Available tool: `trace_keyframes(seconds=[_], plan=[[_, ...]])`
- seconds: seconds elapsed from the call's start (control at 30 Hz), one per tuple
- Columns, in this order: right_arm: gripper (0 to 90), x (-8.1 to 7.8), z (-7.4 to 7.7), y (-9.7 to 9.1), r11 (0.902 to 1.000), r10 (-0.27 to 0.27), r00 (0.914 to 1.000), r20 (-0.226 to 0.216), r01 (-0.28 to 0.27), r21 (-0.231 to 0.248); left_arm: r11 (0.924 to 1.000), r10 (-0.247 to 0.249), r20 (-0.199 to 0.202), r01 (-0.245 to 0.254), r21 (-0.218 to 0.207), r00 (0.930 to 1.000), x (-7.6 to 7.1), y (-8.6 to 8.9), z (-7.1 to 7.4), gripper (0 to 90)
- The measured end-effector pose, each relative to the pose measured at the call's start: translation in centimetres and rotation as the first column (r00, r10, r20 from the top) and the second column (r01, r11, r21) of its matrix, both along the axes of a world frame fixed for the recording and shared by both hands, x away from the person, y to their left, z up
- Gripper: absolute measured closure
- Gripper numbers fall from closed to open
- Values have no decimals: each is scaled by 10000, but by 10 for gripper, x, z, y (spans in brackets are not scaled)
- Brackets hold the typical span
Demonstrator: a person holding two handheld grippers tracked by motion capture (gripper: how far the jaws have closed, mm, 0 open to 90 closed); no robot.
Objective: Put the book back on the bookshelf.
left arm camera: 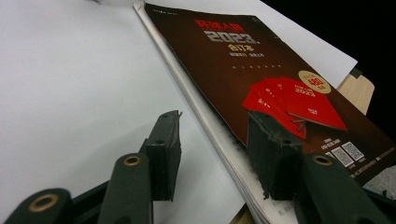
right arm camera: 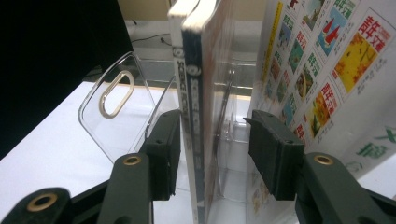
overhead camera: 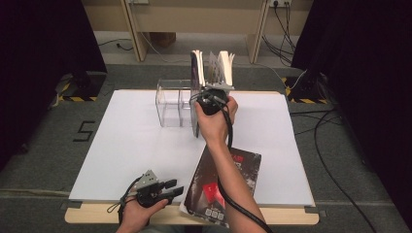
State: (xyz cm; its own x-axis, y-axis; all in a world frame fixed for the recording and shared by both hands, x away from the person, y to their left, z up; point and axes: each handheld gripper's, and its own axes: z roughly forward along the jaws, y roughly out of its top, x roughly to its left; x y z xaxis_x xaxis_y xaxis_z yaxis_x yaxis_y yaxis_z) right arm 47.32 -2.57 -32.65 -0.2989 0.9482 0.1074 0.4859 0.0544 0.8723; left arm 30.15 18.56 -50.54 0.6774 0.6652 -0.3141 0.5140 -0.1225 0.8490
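The clear acrylic file rack (overhead camera: 174, 103) with upright dividers is standing at the far side of the white table sheet (overhead camera: 126, 141), and everything else is placed from it. The right gripper (overhead camera: 210, 93) is reaching into the rack's right end, its jaws standing wide on either side of a thin upright magazine with a dark blue spine (right arm camera: 195, 140); the pads are not pressing on it. White lettering is running down that spine, probably "SCIENCE", though it is too blurred to be sure. Just right of this magazine, a white-covered volume printed with rows of small coloured book covers (right arm camera: 322, 79) is also standing upright. Well in front of the rack, at the near table edge, a thick dark brown magazine (left arm camera: 261, 79) is lying flat, showing "2023" and red booklets. The left gripper (left arm camera: 215, 154) is hovering beside it, jaws parted and holding nothing.
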Motion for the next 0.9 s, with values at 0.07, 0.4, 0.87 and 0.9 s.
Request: trace_keyframes(seconds=[0.07, 0.4, 0.87, 0.9], plan=[[558, -4, -2, -2, 9999, 28, 10000, -80, -27, 147, 10000, -70, 4, 70, 16, 10000, 1, -1, 0, 538], [594, -14, -5, -13, 9996, 131, 9996, -268, -124, 264, 9999, -162, -9, 162, 49, 9999, 2, -5, 0, 538], [603, -23, -16, -32, 10000, 4, 9968, -805, -5, -17, 9993, -281, -22, 282, 261, 9996, 3, -10, -1, 517], [603, -23, -17, -33, 10000, -28, 9965, -840, 27, -23, 9989, -292, -11, 292, 374, 9996, 4, -11, -1, 515]])
